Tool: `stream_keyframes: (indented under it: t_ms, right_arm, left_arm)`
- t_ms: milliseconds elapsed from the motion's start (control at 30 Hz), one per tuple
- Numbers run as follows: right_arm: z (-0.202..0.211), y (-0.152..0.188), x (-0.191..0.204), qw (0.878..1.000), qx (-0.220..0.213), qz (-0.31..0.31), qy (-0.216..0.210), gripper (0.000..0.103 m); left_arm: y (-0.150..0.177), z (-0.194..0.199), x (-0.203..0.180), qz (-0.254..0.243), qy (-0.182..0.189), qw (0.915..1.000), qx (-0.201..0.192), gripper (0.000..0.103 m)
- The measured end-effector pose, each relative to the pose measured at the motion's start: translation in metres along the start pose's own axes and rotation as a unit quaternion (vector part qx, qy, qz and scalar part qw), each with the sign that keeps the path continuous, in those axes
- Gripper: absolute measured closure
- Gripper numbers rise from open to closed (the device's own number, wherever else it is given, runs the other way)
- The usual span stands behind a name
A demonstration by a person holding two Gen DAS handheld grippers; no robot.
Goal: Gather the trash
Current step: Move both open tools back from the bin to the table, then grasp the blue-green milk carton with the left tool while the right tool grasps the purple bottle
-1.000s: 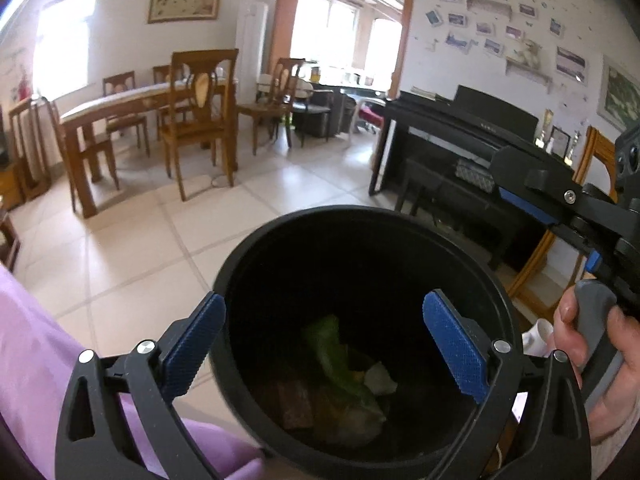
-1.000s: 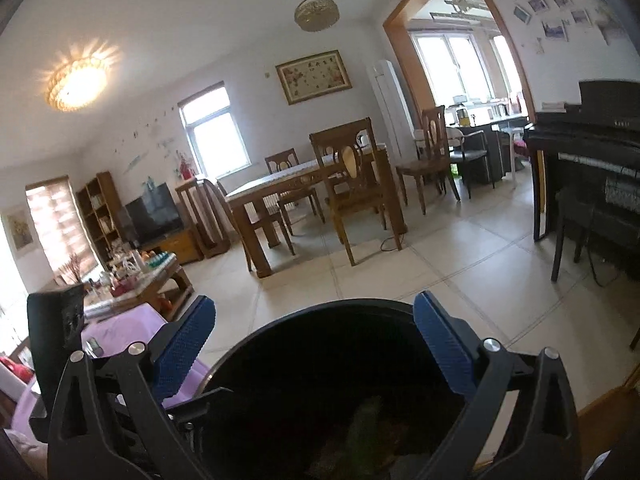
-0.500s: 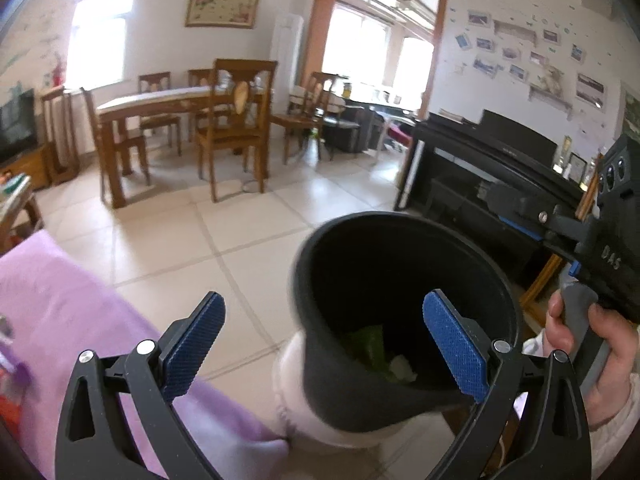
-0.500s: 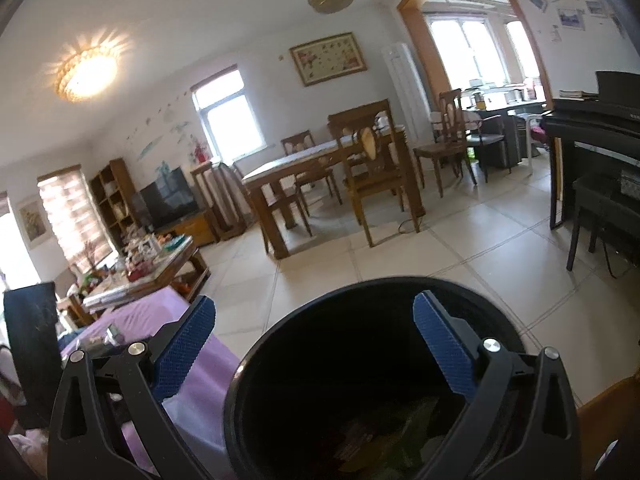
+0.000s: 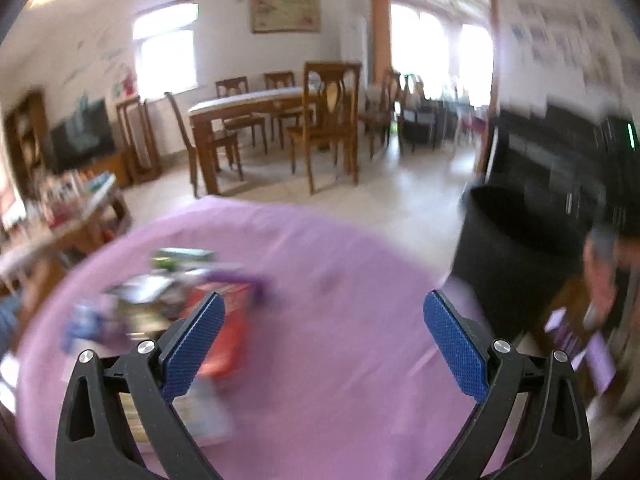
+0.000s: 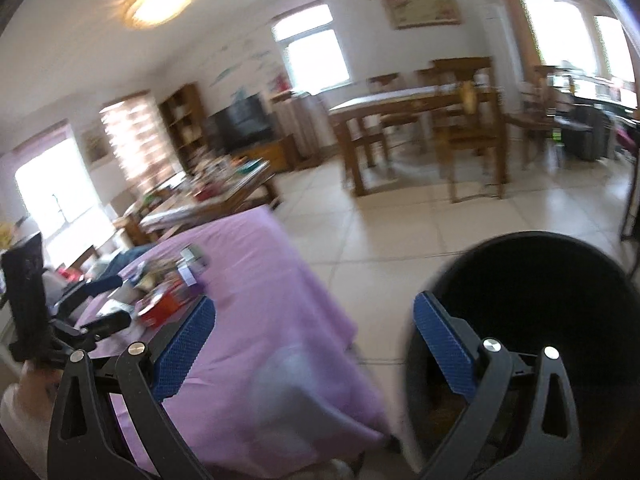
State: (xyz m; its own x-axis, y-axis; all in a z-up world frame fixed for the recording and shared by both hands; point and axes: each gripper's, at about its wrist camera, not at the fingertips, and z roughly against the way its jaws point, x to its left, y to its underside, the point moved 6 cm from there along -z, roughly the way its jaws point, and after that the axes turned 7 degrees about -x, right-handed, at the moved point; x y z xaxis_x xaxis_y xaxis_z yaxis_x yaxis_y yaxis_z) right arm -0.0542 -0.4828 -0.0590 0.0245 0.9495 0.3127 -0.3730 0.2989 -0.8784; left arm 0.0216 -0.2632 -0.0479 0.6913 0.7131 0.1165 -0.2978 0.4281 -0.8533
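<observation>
A pile of wrappers (image 5: 176,292) lies on a cloth-covered table (image 5: 340,320) ahead and left of the left gripper (image 5: 324,340), with a bin (image 5: 508,256) on the floor to its right.

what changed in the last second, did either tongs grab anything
No grab. Both tongs swung left, away from the black bin and toward the purple cloth and its blurred trash pile. The left tongs and right tongs stayed open and empty.
</observation>
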Motion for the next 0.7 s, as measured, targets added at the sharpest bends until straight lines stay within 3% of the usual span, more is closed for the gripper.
stream_keyframes:
  t_ms: [133, 300, 400, 433, 533, 567, 633, 700]
  right_arm:
    - [-0.032, 0.007, 0.045, 0.997, 0.042, 0.014, -0.059, 0.005]
    - [-0.086, 0.016, 0.103, 0.987, 0.099, 0.064, -0.11, 0.007]
    - [-0.117, 0.02, 0.128, 0.98, 0.133, 0.08, -0.126, 0.035]
    - [-0.127, 0.019, 0.132, 0.979, 0.14, 0.081, -0.126, 0.041]
    - [-0.157, 0.02, 0.14, 0.976, 0.157, 0.105, -0.107, 0.042]
    - [-0.167, 0.021, 0.143, 0.974, 0.165, 0.115, -0.104, 0.042]
    - [-0.186, 0.026, 0.147, 0.97, 0.181, 0.134, -0.094, 0.051]
    - [-0.195, 0.027, 0.15, 0.968, 0.181, 0.145, -0.092, 0.053]
  left_arm:
    - [0.032, 0.021, 0.054, -0.098, -0.038, 0.9936, 0.041, 0.005]
    - [0.06, 0.023, 0.103, -0.109, 0.006, 0.9893, 0.096, 0.005]
    - [0.069, 0.017, 0.118, -0.111, 0.025, 0.9875, 0.108, 0.006]
    - [0.071, 0.017, 0.12, -0.112, 0.034, 0.9872, 0.108, 0.006]
    - [0.077, 0.015, 0.117, -0.115, 0.057, 0.9855, 0.112, 0.013]
    - [0.074, 0.012, 0.102, -0.115, 0.064, 0.9847, 0.114, 0.02]
    - [0.077, 0.011, 0.094, -0.118, 0.075, 0.9835, 0.114, 0.028]
    - [0.079, 0.008, 0.096, -0.115, 0.075, 0.984, 0.114, 0.031]
